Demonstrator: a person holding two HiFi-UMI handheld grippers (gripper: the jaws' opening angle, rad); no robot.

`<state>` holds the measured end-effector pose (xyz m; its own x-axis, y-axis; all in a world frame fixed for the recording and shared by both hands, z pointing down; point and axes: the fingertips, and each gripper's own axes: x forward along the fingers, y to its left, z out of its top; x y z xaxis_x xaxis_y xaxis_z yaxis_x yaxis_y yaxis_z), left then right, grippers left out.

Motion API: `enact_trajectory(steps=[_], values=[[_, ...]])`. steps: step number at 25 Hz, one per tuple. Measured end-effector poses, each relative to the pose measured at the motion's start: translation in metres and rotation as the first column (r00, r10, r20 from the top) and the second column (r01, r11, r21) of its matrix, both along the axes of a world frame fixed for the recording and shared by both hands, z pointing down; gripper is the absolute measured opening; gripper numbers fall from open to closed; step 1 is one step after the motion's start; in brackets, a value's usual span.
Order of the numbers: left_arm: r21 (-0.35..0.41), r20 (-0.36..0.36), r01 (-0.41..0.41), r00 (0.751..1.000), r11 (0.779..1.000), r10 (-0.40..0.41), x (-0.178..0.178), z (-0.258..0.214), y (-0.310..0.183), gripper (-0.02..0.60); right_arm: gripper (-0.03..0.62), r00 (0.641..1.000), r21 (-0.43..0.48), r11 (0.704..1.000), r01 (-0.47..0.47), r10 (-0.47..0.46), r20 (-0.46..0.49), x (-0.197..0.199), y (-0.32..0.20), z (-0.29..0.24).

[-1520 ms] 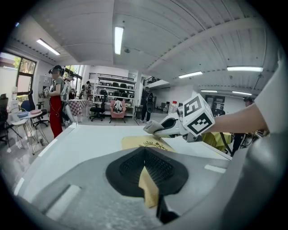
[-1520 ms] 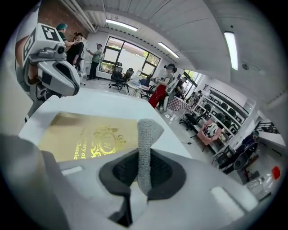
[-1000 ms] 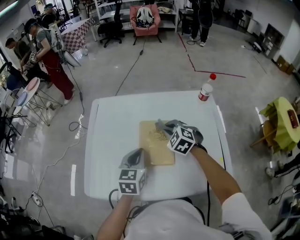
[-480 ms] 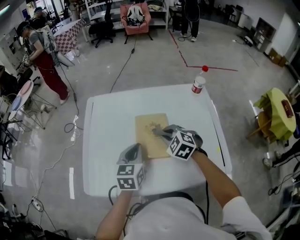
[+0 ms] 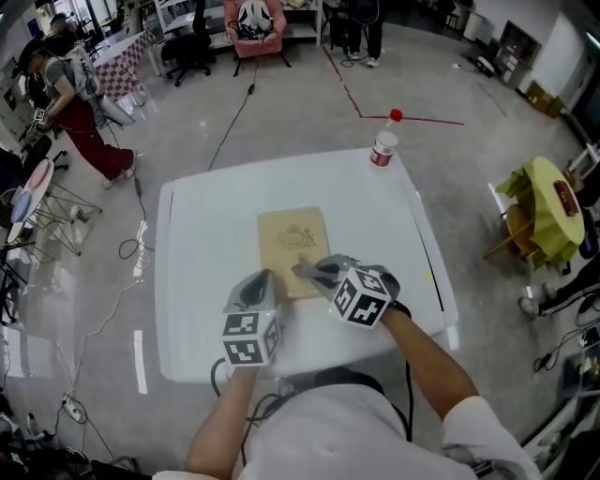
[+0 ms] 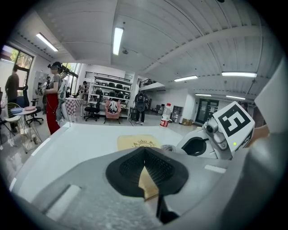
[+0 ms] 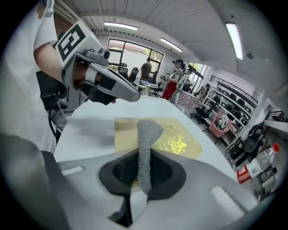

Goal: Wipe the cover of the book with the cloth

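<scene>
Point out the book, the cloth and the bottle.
book (image 5: 279, 253): head view, on its tan cover, beside the gold crest.
cloth (image 7: 146, 134): right gripper view, on the upper part of the grey knitted strip.
bottle (image 5: 381, 152): head view, on the middle of its body.

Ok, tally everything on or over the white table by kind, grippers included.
Book: 1
Cloth: 1
Bottle: 1
Hand-held gripper: 2, the left hand-held gripper and the right hand-held gripper
Total: 5

Lab hall: shelving racks (image 5: 178, 14), office chairs (image 5: 192, 54), concrete floor (image 5: 309, 122).
</scene>
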<state>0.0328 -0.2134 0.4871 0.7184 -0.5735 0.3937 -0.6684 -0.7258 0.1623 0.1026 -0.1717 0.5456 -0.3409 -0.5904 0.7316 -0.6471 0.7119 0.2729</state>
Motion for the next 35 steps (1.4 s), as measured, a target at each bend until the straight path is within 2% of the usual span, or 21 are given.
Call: enact_trajectory(steps=[10,14,18,25,35], values=[[-0.004,-0.002,0.0,1.0,1.0,0.0,0.002,0.003,0.0,0.006,0.031,0.996,-0.055,0.996,0.065,-0.062,0.056,-0.021,0.035,-0.001],[-0.002,-0.003,0.01,1.0,1.0,-0.01,0.002,0.002,0.0,0.006,0.031,0.994,-0.036,0.995,0.092,-0.09,0.055,-0.022,0.034,-0.012],[0.006,-0.005,0.027,1.0,1.0,-0.027,-0.001,-0.001,-0.007,0.006,0.031,0.996,0.034,0.996,0.08,-0.082,0.033,-0.01,0.003,-0.037],[0.007,0.001,0.058,0.998,0.998,-0.058,-0.011,0.001,-0.016,0.006,0.031,0.996,0.099,0.991,0.093,-0.094,0.006,-0.004,-0.055,-0.062],[0.009,0.023,0.12,0.992,0.993,-0.12,-0.03,0.007,-0.027,0.006,0.031,0.992,0.143,0.983,0.113,-0.104,-0.068,-0.011,-0.125,-0.046]])
